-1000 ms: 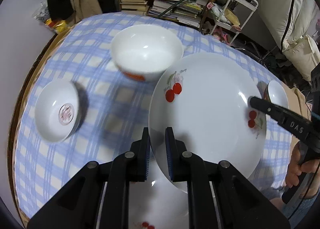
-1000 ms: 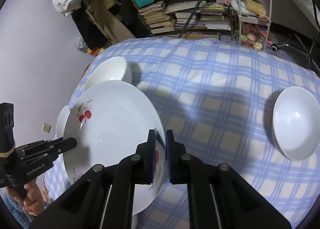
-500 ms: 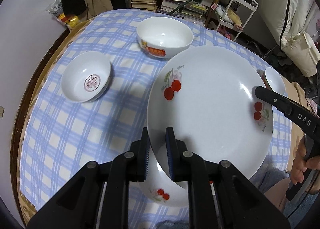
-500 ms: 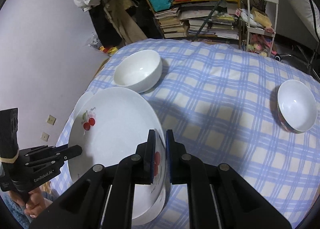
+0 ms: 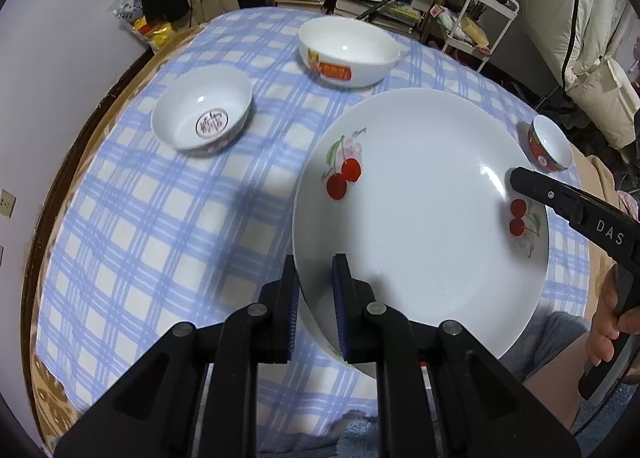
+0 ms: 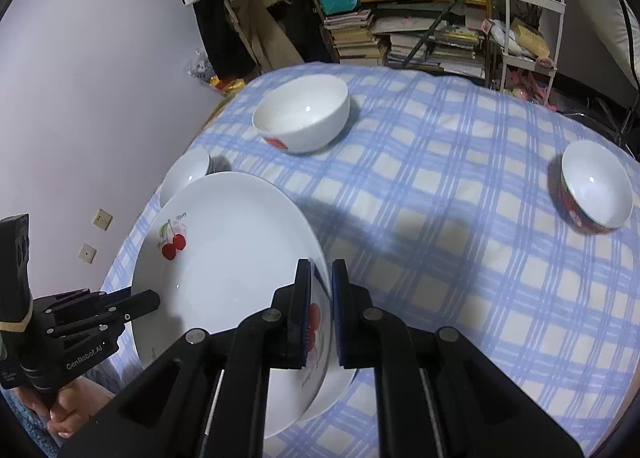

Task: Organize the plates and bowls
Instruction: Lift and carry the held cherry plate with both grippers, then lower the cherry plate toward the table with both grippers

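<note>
A large white plate with cherry prints (image 5: 420, 218) (image 6: 224, 258) is held above the checked table by both grippers. My left gripper (image 5: 314, 294) is shut on its near left rim. My right gripper (image 6: 320, 306) is shut on its right rim, and its finger (image 5: 560, 198) shows in the left wrist view. A second cherry plate (image 6: 332, 390) lies under it, mostly hidden. A big white bowl with a red label (image 5: 348, 50) (image 6: 302, 118), a medium bowl with a round mark (image 5: 204, 114) and a small red bowl (image 5: 550, 144) (image 6: 596, 194) stand on the table.
The round table has a blue checked cloth (image 5: 160, 238) (image 6: 460, 238). A purple wall (image 6: 100, 78) is at the left. Shelves of books (image 6: 400, 38) and a white cart (image 6: 528, 30) stand behind the table. The person's hand (image 5: 608, 322) is at the right.
Both grippers have risen and pulled back toward the near edge with the cherry plate held between them. The bowls look farther away, and the second plate underneath is more hidden.
</note>
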Available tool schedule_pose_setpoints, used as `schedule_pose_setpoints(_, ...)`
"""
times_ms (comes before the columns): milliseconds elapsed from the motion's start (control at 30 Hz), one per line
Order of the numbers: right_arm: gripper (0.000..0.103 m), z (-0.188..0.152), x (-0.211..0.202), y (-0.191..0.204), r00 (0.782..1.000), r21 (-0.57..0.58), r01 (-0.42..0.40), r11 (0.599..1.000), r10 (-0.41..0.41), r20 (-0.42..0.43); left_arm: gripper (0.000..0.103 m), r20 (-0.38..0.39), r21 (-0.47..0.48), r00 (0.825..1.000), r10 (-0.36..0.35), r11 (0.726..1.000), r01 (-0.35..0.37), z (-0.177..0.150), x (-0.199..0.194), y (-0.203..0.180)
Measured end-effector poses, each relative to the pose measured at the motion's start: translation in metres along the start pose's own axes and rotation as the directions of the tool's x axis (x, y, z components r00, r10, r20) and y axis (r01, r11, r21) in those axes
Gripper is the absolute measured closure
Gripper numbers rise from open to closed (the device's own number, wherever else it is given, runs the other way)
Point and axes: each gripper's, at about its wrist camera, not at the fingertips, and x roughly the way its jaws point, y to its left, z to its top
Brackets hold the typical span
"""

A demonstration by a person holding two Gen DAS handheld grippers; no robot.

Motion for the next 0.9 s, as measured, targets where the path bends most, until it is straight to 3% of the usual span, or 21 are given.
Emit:
schedule_pose_setpoints(233, 0.091, -0.015, 0.016, 0.007, 0.998, -0.037, 0.041, 0.998, -0.043, -0.056, 0.087, -0.017, -0.012, 1.000, 0.013, 1.000, -0.013, -0.015, 0.011, 0.004)
schedule_pose_setpoints(600, 0.091, -0.034, 0.043, 0.000, 0.991, 0.019, 0.037, 0.999, -0.034, -0.131, 0.087, -0.077, -0.027, 0.996, 0.055, 0.998, -0.057, -0.019, 0.036, 0.008)
schedule_pose_setpoints(900, 0.091, -0.036, 0.047, -0.007, 0.991, 0.050, 0.057, 0.997, -0.050, -0.126, 0.086, -0.126, 0.000, 0.990, 0.069, 0.998, -0.070, -0.019, 0.053, 0.000)
